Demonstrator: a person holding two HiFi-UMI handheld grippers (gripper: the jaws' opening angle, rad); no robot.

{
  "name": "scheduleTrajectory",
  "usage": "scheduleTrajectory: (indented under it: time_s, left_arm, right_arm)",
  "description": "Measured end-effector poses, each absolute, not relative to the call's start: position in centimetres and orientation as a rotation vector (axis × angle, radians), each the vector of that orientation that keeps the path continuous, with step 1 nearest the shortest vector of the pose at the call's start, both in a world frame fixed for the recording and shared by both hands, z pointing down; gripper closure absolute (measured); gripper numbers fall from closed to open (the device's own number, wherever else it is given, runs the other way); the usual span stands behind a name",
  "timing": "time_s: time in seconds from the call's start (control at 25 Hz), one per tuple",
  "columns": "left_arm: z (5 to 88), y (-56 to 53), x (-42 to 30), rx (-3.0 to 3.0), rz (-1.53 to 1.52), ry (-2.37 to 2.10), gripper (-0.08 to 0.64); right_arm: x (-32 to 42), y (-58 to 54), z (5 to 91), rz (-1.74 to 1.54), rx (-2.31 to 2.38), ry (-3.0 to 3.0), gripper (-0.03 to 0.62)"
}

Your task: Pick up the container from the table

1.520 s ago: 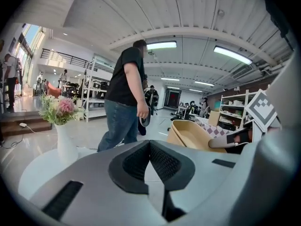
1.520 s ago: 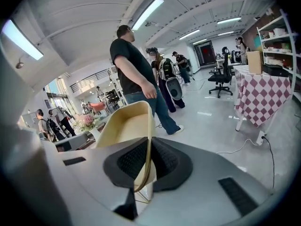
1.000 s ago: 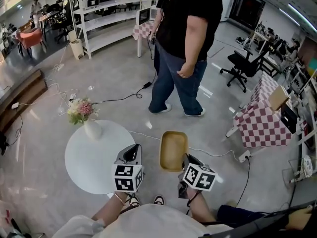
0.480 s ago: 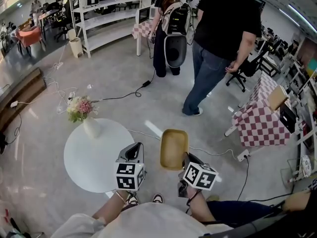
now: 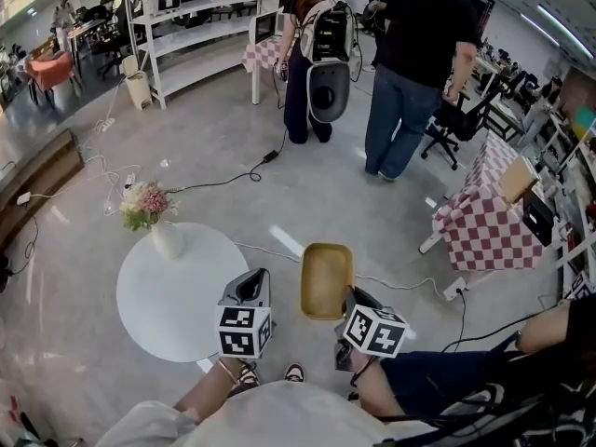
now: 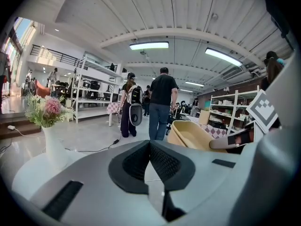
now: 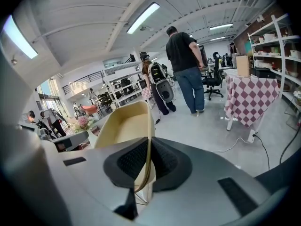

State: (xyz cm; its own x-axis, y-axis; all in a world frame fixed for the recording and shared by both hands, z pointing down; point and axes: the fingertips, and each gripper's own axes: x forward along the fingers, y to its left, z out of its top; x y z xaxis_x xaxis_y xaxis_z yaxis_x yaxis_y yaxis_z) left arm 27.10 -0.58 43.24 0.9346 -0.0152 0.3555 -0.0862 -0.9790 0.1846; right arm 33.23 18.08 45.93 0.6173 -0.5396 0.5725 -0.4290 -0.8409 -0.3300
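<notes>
a: why does the container (image 5: pixel 327 280) hang to the side of the table (image 5: pixel 158 296) and not stand on it?

b: the right gripper (image 7: pixel 149 159) holds it. in the right gripper view its jaws stand narrow, pressed on the thin near wall, one pad inside and one outside. so the container is carried by its rim, open side up, over the floor just beside the table edge. i judge the pick up is already made.

a: and the left gripper (image 6: pixel 149 157)?

b: its pads meet with nothing between them. it hovers over the near side of the table, near the container but apart from it. i think it is kept there only not to disturb.

a: what can you not see?

b: the bottom of the container shows in no view, so i cannot say if anything hangs under it. the wall part between the pads is mostly covered by the jaws. the vase (image 5: pixel 169 240) with flowers (image 5: pixel 144 203) stands on the far side of the table, well apart. the person's arms are cut off by the lower border of the head view.
</notes>
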Motion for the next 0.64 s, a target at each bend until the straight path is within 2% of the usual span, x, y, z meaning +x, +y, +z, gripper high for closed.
scheduleTrajectory:
  time_s: [0.64]
  left_arm:
    - [43.7, -2.2, 27.1, 2.887, 0.557, -0.113, 0.543]
  right_arm:
    - [33.8, 16.3, 46.2, -1.046, -2.664, 0.848, 0.551]
